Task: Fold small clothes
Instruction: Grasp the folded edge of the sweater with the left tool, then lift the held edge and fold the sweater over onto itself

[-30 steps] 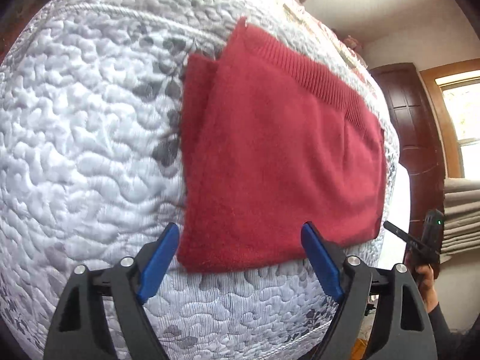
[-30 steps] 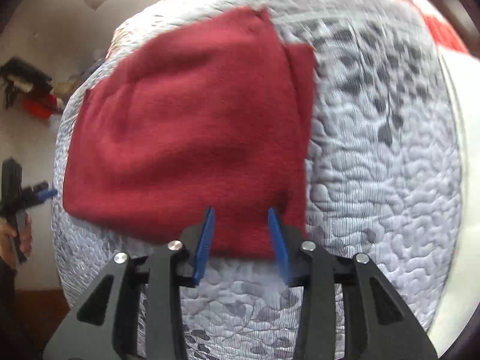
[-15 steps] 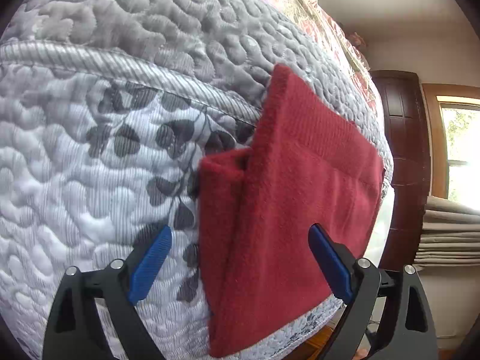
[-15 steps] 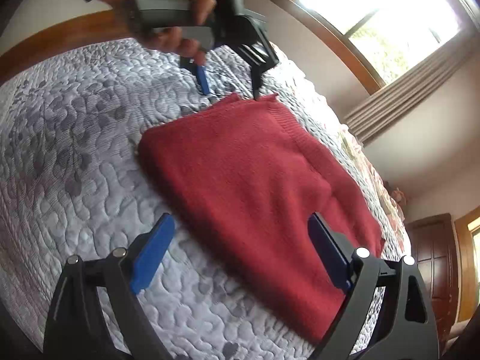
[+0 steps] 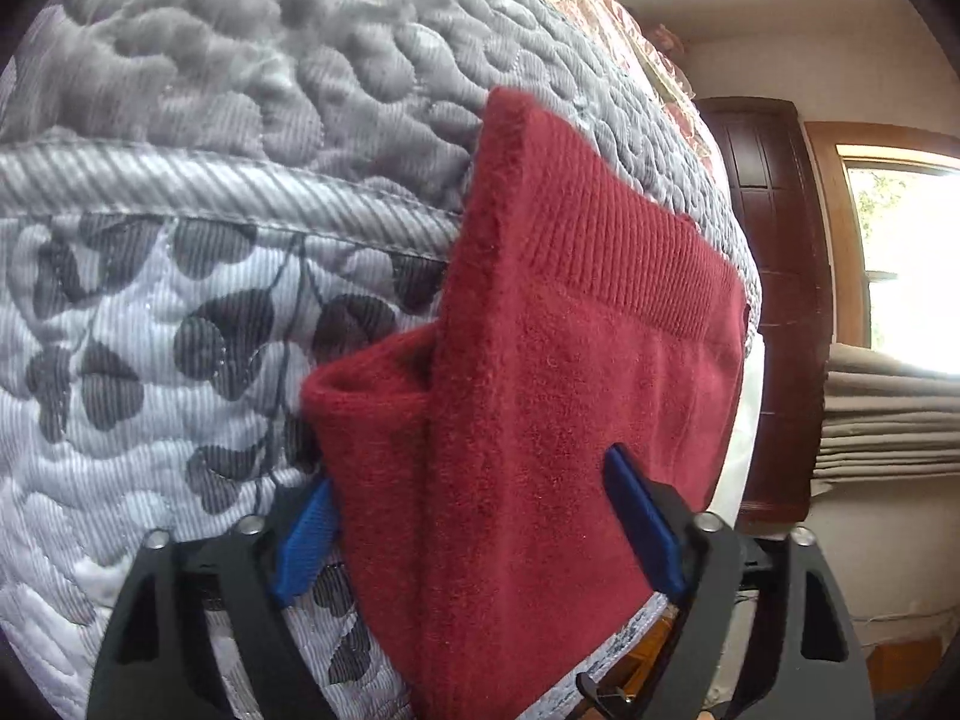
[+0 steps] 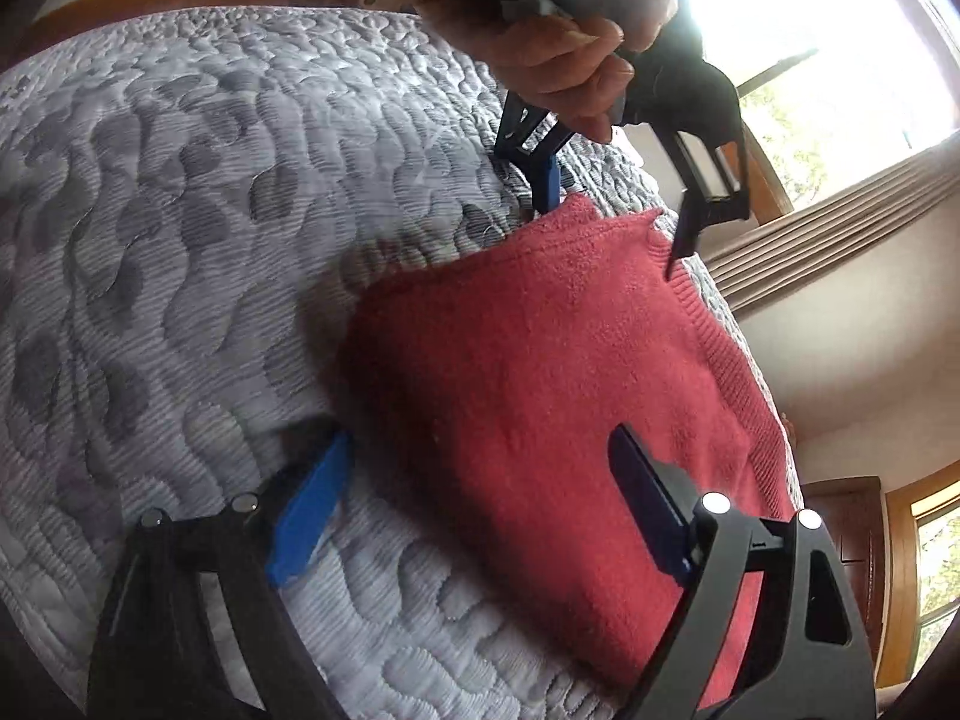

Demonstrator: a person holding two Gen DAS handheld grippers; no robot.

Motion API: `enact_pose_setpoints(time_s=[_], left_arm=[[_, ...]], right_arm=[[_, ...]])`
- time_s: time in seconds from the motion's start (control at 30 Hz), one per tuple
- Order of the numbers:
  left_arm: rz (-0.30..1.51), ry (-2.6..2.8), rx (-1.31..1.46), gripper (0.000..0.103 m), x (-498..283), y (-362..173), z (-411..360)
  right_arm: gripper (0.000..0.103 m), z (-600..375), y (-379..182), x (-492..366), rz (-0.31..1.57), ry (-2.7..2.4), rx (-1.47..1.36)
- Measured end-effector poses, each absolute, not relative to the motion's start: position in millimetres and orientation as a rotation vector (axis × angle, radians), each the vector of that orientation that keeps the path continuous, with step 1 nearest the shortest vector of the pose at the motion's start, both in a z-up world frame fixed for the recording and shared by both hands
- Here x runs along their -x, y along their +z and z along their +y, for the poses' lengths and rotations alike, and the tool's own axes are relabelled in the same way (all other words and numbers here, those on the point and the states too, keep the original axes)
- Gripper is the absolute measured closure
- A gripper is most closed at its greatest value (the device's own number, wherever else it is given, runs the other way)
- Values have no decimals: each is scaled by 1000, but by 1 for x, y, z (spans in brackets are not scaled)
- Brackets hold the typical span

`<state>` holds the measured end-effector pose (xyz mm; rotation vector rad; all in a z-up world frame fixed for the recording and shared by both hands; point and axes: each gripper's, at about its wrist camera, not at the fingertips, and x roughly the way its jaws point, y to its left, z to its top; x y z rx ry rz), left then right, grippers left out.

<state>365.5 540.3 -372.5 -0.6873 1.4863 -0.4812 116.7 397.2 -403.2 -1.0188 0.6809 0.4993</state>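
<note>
Red sweater (image 5: pixel 540 420): folded, lying on the grey quilt (image 5: pixel 180 300) of a bed, ribbed hem along one edge.
Left gripper (image 5: pixel 480 516): jaws spread wide, straddling one end of the sweater, blue pads either side.
Right gripper (image 6: pixel 474 498): jaws spread wide across the opposite end, one pad on the quilt.
Hand (image 6: pixel 570 66): grasps the left gripper's handle.

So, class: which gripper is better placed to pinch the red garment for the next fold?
Probably left: the left gripper is open with the red garment's end filling its gap. The right gripper, also open, straddles only an edge, half over the quilt.
</note>
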Motion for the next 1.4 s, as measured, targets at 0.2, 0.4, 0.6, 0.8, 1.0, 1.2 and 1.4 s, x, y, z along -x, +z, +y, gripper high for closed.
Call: enact_pose_setpoints(time_s=[0.2,0.4,0.6,0.8,1.0,1.2,1.4], left_arm=[[1496,-486,689,53,-366,-380,541],[1500,-501,694,42,-372,-382,530],[1528,-462,680,72,-372,-384,532],[1544,-441,705,79,-373,-392,534],[1555,-428,694,81,-374,-386,527],[1550,-415,684,81,-374,-370,519],[1546,-403,657,81,-378,-344,509]], right_arm=[[22,417,-404,-137,664,448,984],[30,420,-406,-134,665,446,971],[46,415,-401,-164,808,473,798],[68,413,-392,-183,898,491,690],[78,408,-381,-192,927,499,638],[79,401,-366,-192,924,499,606],[79,401,-336,-188,910,494,578]])
